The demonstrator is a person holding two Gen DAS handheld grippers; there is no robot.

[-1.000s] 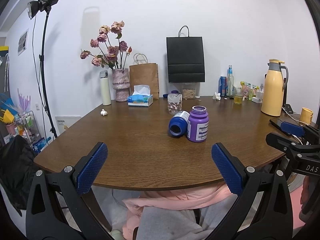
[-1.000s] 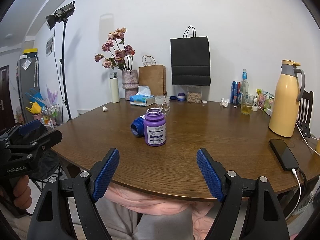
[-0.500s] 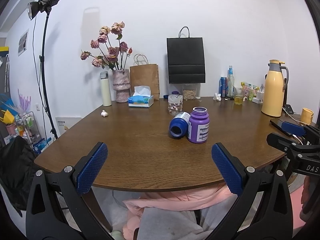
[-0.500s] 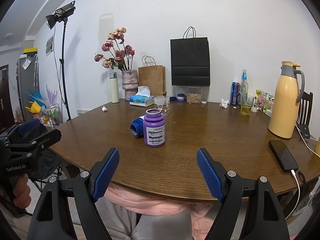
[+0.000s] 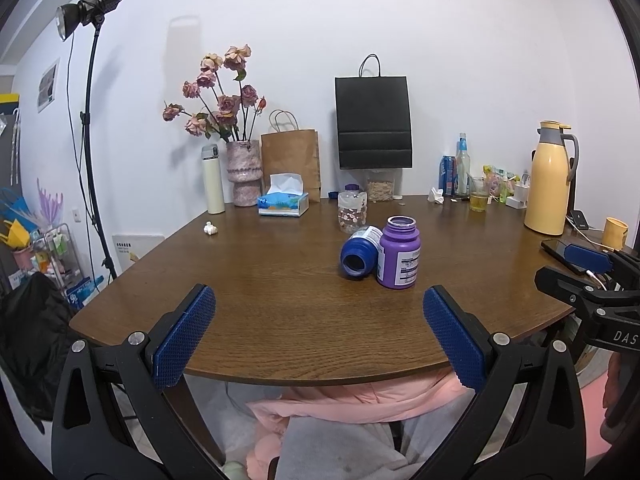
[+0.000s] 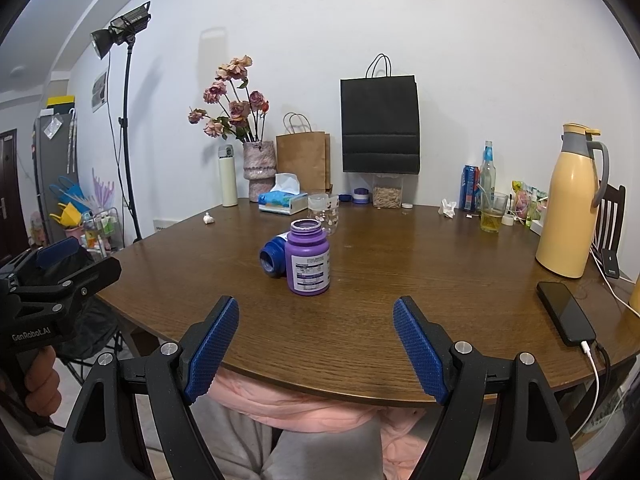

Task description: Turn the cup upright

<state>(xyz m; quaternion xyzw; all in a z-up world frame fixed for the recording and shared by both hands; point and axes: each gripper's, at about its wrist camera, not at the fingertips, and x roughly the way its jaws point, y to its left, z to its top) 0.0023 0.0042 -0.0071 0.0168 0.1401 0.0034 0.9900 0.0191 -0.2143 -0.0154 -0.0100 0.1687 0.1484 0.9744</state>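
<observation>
A blue bottle-shaped cup [image 5: 358, 253] [image 6: 274, 257] lies on its side on the brown table [image 5: 256, 280] [image 6: 400, 280], its open mouth facing me. A purple one [image 5: 399, 253] [image 6: 308, 257] stands upright right beside it, touching it. My left gripper [image 5: 319, 336] hovers open at the table's near edge, well short of both. My right gripper [image 6: 316, 350] is open too, at the near edge, with the purple cup ahead between its fingers' line. Nothing is held.
At the back stand a flower vase [image 5: 244, 172], white flask [image 5: 213, 179], tissue box [image 5: 283, 202], clear jar [image 5: 352, 208], paper bags [image 5: 374, 122] and drinks. A yellow jug [image 6: 570, 206] and a phone [image 6: 564, 312] on a cable are at the right.
Both grippers have drifted very slightly; the cups sit a touch lower and closer in the views. Nothing was touched or moved on the table.
</observation>
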